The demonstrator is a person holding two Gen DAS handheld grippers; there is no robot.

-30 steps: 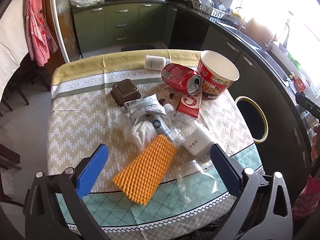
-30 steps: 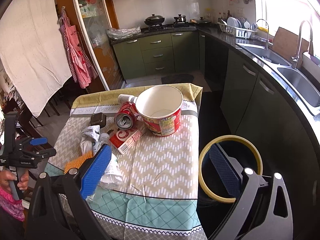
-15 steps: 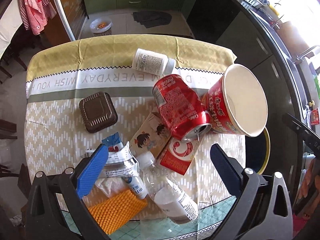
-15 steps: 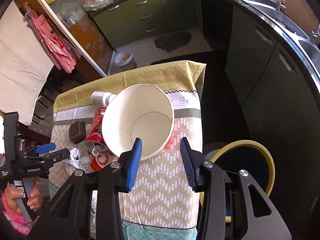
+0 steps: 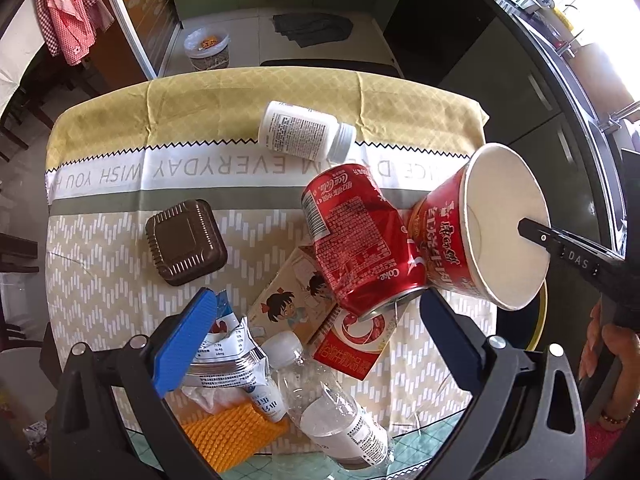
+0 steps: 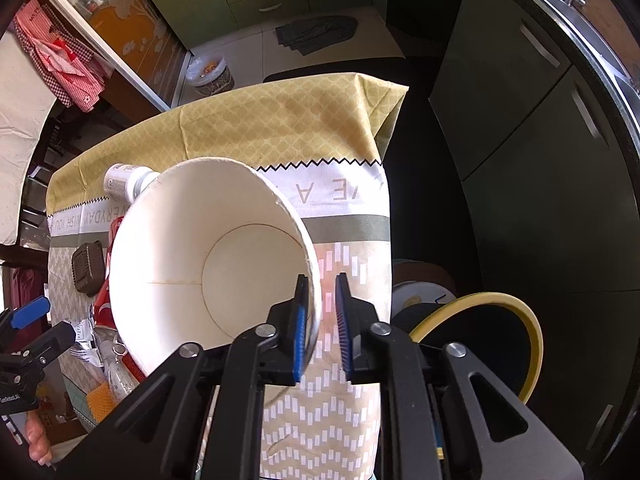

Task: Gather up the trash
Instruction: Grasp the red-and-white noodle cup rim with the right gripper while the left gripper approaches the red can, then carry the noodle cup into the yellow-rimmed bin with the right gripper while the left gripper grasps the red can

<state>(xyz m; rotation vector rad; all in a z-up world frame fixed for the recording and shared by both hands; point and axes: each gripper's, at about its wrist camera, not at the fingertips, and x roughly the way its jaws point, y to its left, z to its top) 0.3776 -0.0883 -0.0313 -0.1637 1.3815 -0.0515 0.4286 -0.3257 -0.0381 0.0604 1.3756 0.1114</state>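
My right gripper [image 6: 322, 322] is shut on the rim of a red paper noodle cup [image 6: 208, 264], one finger inside and one outside; the cup tilts toward me. It also shows in the left wrist view [image 5: 472, 236], leaning at the table's right edge. My left gripper [image 5: 316, 344] is open and empty above the trash pile: a dented red cola can [image 5: 356, 240], a white pill bottle [image 5: 304, 130], a clear plastic bottle [image 5: 336, 412], a red carton [image 5: 352, 340] and crumpled wrappers [image 5: 224, 356].
A brown square box [image 5: 186, 242] lies on the tablecloth's [image 5: 120, 280] left part. An orange foam net [image 5: 232, 436] lies near the front edge. A yellow-rimmed black bin [image 6: 480, 320] stands on the floor right of the table. Green cabinets line the room.
My right gripper has closed on the noodle cup's rim and tipped the cup. My left gripper has moved forward over the trash pile, staying open.
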